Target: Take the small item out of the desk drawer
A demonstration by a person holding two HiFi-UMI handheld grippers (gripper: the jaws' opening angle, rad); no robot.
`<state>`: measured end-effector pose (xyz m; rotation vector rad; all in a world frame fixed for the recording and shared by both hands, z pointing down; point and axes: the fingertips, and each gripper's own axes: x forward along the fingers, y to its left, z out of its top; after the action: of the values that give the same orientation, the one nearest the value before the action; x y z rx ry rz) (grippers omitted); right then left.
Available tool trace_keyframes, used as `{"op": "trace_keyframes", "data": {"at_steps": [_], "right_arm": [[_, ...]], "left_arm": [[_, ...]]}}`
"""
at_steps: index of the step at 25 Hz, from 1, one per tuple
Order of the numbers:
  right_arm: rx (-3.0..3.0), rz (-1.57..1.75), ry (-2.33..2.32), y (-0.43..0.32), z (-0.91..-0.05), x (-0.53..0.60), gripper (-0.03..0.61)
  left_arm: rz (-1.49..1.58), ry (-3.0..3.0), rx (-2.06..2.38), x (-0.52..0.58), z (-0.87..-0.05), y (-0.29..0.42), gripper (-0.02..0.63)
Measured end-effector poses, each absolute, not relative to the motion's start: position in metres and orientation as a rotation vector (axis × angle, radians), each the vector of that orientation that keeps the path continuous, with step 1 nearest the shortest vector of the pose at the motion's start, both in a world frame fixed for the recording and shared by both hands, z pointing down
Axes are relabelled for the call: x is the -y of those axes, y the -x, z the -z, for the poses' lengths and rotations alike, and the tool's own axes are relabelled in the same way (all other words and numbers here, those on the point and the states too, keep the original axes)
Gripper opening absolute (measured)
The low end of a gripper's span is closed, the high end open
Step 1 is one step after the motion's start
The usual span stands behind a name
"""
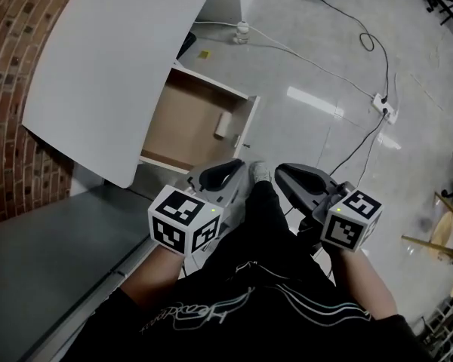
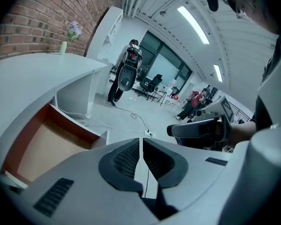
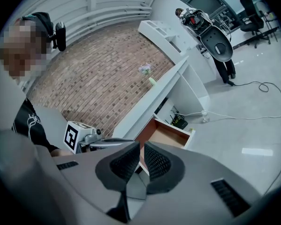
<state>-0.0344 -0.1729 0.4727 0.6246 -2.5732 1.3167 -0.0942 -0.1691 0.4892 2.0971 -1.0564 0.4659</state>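
The desk drawer [image 1: 248, 124] stands pulled out under the white desk top [image 1: 113, 74], its brown bottom showing. A small white item [image 1: 222, 124] lies inside, near the drawer's front right. My left gripper [image 1: 226, 172] is shut with nothing between its pads and hovers just short of the drawer's front. My right gripper [image 1: 285, 173] hangs beside it to the right, over the floor, jaws together and empty. The left gripper view has the left gripper [image 2: 141, 143] with the drawer [image 2: 37, 144] at its left. Beyond the right gripper [image 3: 141, 148] the drawer [image 3: 168, 136] shows.
A brick wall [image 1: 15, 89] runs along the left, with a grey surface [image 1: 45, 270] below it. On the pale floor lie cables and a power strip [image 1: 385, 108]. A small white bottle [image 1: 242, 32] stands by the desk's foot. A flower vase [image 2: 64, 46] sits on the desk top.
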Motion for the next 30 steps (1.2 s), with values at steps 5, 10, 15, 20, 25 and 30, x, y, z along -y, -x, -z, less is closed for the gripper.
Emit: {"op": "trace_keyframes", "data": {"at_steps": [5, 10, 15, 20, 25, 30], "right_arm": [[2.524, -1.374, -0.587, 0.033, -0.499, 0.215, 0.057], [2.484, -1.421, -0.609, 0.031, -0.536, 0.247, 0.057], [2.432, -1.484, -0.605, 0.031, -0.57, 0.264, 0.057], [2.402, -1.521, -0.596, 0.029, -0.594, 0.277, 0.057], [2.368, -1.523, -0.598, 0.027, -0.617, 0.291, 0.057], [2.364, -1.522, -0.593, 0.025, -0.632, 0.303, 0.057]], "left_arm": [[-0.513, -2.055, 1.086, 0.213, -0.526, 0.099, 0.026], [-0.587, -2.01, 1.119, 0.247, -0.58, 0.121, 0.029], [-0.624, -1.933, 1.158, 0.273, -0.625, 0.139, 0.063], [-0.722, -1.872, 1.172, 0.291, -0.672, 0.153, 0.114], [-0.8, -1.812, 1.133, 0.298, -0.721, 0.159, 0.152], [-0.836, -1.748, 1.112, 0.302, -0.76, 0.164, 0.187]]}}
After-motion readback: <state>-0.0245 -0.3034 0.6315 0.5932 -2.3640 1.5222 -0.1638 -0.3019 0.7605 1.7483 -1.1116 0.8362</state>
